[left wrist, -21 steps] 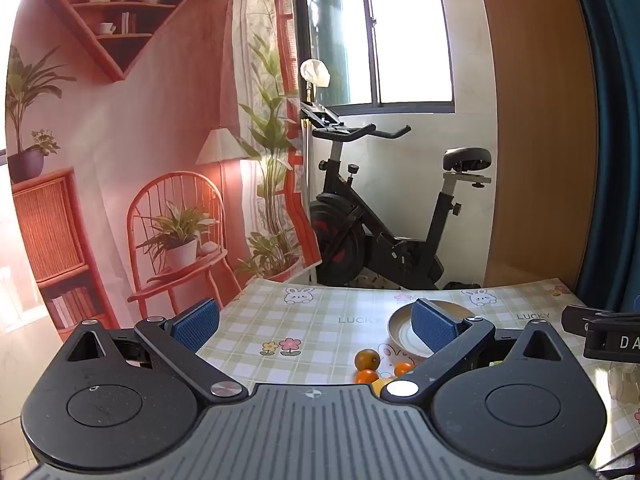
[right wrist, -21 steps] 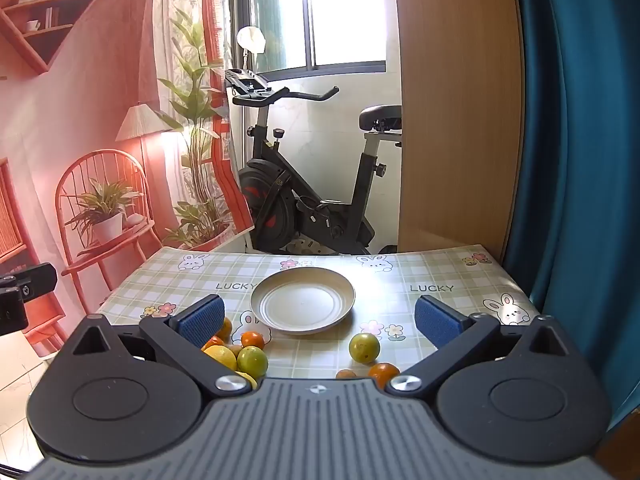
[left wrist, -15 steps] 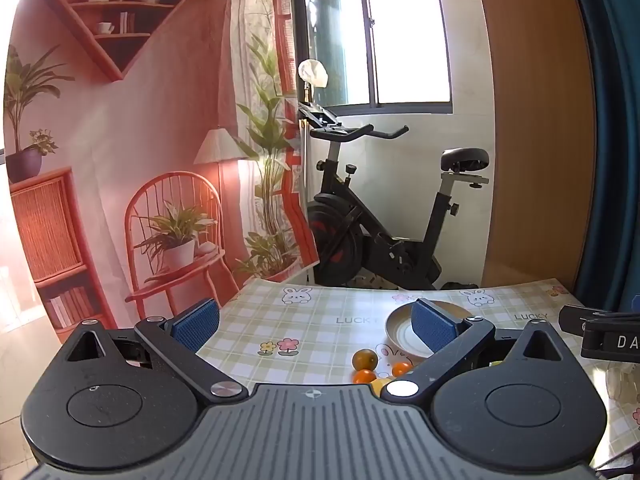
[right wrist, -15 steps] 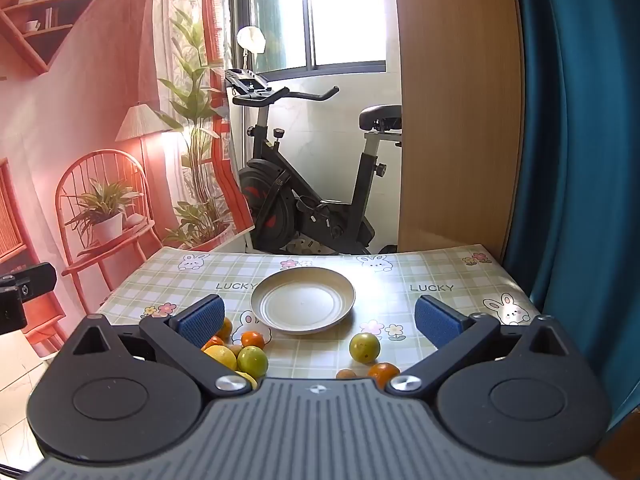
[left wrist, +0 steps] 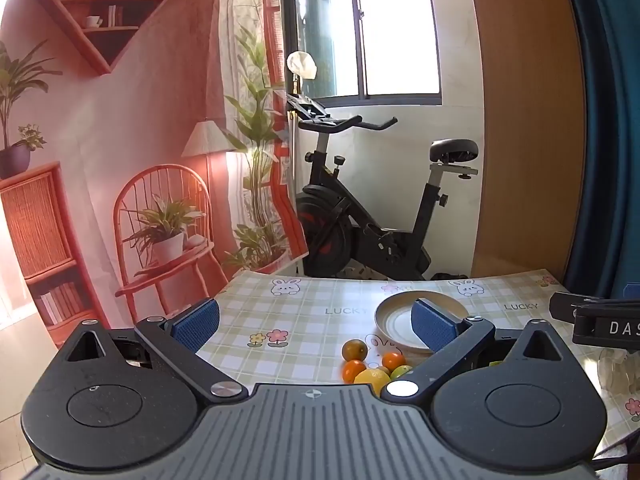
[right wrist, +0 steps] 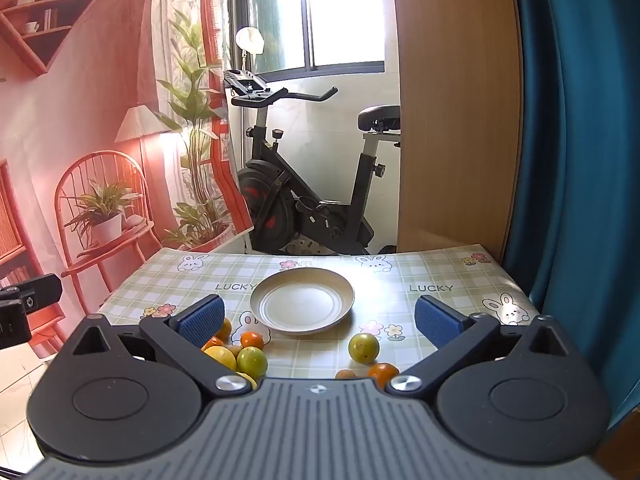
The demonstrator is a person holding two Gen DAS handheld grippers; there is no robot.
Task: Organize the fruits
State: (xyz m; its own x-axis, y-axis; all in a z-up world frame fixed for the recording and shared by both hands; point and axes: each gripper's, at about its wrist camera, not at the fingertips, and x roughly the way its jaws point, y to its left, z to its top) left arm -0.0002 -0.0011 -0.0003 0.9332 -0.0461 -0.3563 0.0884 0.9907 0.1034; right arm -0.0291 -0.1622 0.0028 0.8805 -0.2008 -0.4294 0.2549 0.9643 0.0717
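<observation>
An empty cream plate sits mid-table; it also shows in the left wrist view. Several small oranges, a yellow lemon and green citrus cluster at its near left, seen too in the left wrist view. A lone green-yellow fruit and an orange lie near right of the plate. My right gripper is open and empty, above the table's near side. My left gripper is open and empty, held left of the fruit cluster.
The table has a checked cloth with rabbit prints. An exercise bike stands beyond the far edge. A wooden panel and blue curtain are at the right. A printed backdrop hangs at the left.
The left wrist view has shifted slightly, with the scene drifting left. The right gripper has not moved. Both stay open.
</observation>
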